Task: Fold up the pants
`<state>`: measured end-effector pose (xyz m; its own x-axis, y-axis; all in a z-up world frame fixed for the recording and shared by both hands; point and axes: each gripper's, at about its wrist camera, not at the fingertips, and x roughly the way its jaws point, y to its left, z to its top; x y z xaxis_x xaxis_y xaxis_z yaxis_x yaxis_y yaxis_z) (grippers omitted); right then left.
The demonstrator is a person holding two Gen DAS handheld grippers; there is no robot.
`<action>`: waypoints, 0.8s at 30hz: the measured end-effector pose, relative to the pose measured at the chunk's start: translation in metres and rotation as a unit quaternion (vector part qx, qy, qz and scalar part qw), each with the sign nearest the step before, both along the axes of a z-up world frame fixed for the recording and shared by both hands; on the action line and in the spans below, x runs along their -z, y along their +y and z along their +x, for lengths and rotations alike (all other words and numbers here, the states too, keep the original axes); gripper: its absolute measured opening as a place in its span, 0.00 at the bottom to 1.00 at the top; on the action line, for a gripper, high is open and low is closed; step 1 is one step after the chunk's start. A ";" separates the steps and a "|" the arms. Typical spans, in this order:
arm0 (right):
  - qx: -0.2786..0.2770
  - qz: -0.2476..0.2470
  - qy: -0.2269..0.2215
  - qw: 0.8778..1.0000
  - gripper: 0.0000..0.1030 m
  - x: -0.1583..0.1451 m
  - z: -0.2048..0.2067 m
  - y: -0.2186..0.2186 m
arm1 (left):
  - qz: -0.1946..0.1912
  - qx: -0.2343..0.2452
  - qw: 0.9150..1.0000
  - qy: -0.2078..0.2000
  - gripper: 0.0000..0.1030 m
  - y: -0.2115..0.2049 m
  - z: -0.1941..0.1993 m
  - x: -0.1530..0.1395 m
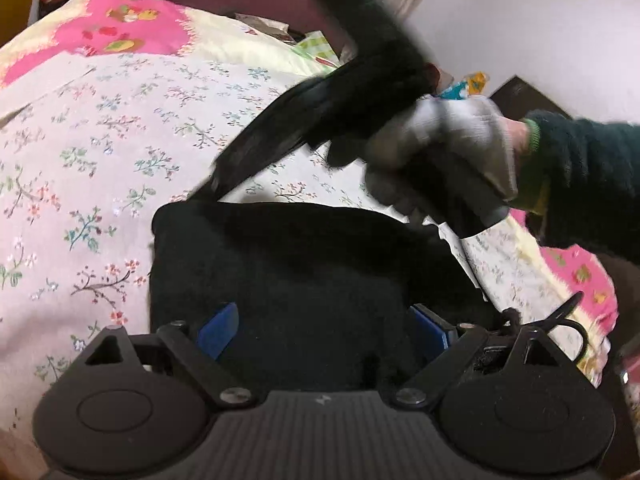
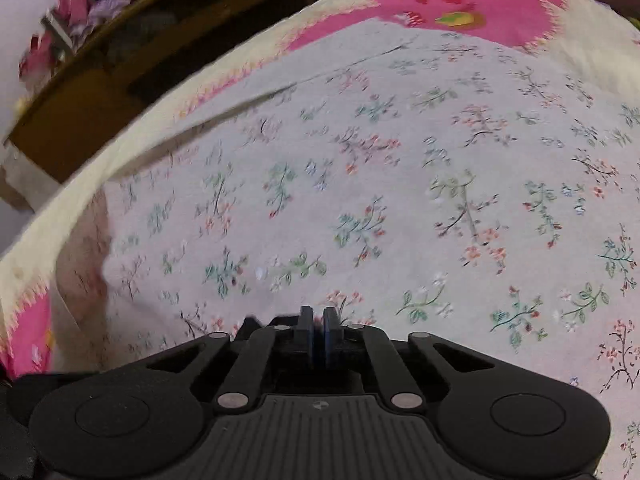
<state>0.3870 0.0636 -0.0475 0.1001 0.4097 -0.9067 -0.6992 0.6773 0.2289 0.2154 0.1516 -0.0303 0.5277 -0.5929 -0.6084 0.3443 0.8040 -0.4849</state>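
The black pants (image 1: 304, 276) lie folded in a compact block on the floral bedsheet (image 1: 100, 168), right in front of my left gripper (image 1: 326, 332). Its blue-padded fingers (image 1: 218, 330) stand wide apart over the near edge of the pants. In the left wrist view my right gripper (image 1: 360, 60) is blurred above the pants, held by a gloved hand (image 1: 448, 140); a black strip (image 1: 256, 148) runs from it to the pants' far corner. In the right wrist view the right gripper (image 2: 319, 336) has its pads together, with nothing visible between them, over bare sheet (image 2: 360, 180).
A pink and cream quilt (image 1: 132, 28) lies under the floral sheet. A dark wooden bed frame (image 2: 120, 64) runs along the left in the right wrist view. A black drawstring (image 1: 560, 320) trails at the pants' right edge. A white wall (image 1: 520, 20) stands behind.
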 end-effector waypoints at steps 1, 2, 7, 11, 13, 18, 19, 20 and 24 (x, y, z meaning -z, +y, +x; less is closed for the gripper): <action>0.004 -0.010 0.027 1.000 0.00 0.008 0.003 0.002 | 0.002 0.003 1.000 -0.002 0.96 -0.002 -0.001 -0.001; 0.004 -0.009 0.065 0.998 0.00 0.015 0.004 0.002 | 0.001 0.002 1.000 -0.002 0.96 -0.002 -0.002 -0.002; 0.004 0.003 0.105 0.995 0.00 0.015 -0.003 -0.007 | -0.017 -0.010 1.000 0.007 0.96 0.005 -0.003 0.001; 0.062 0.010 0.041 0.997 0.00 0.003 0.005 -0.015 | -0.022 -0.016 1.000 0.008 0.96 0.007 -0.003 -0.003; 0.077 0.022 -0.025 0.996 0.11 -0.022 -0.003 -0.018 | -0.011 -0.024 1.000 0.012 0.96 0.008 -0.003 -0.003; 0.052 0.105 -0.009 0.993 0.18 -0.045 -0.048 -0.033 | -0.004 -0.049 0.999 -0.002 0.96 0.017 -0.016 -0.008; 0.053 0.102 -0.004 0.993 0.18 -0.039 -0.060 -0.038 | -0.004 -0.057 0.998 0.002 0.96 0.020 -0.015 -0.008; 0.065 0.093 -0.008 0.994 0.15 -0.032 -0.069 -0.044 | 0.000 -0.064 0.998 0.009 0.96 0.024 -0.017 -0.007; 0.142 0.050 -0.041 0.988 0.00 -0.010 -0.096 -0.095 | 0.159 -0.064 0.985 0.023 0.96 0.020 -0.024 0.016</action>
